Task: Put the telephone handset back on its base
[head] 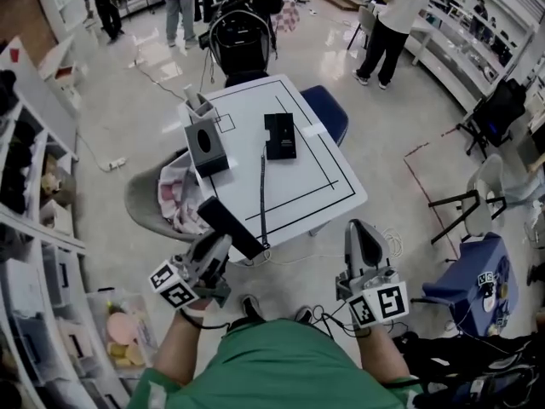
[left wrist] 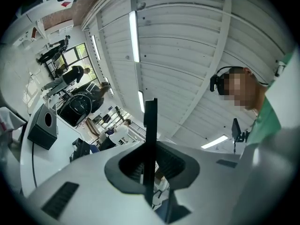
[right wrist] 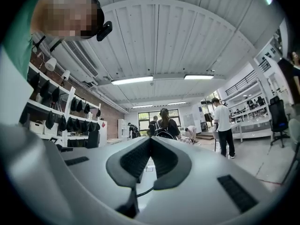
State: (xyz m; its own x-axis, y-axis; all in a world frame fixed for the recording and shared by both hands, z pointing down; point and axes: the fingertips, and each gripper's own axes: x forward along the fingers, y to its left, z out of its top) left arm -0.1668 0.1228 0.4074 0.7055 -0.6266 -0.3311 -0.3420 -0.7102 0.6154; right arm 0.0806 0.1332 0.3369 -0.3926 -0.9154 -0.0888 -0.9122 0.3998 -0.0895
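The black telephone base (head: 279,136) lies on the white table (head: 332,186), near its middle. My left gripper (head: 220,244) hovers off the table's near edge, shut on the black handset (head: 230,226), which sticks up and left over the edge. A dark cord (head: 262,196) runs from the handset toward the base. In the left gripper view the handset (left wrist: 150,121) shows as a thin black bar clamped between the jaws of the left gripper (left wrist: 149,162). My right gripper (head: 363,231) is off the table's near right corner, shut with nothing in it; the right gripper (right wrist: 149,148) points across the room.
A dark tissue box (head: 207,146) and a pen holder (head: 198,106) stand on the table's left side. A grey chair with cloth (head: 166,201) sits left of the table, a blue chair (head: 326,112) behind it. Shelves (head: 34,228) line the left; people stand far back.
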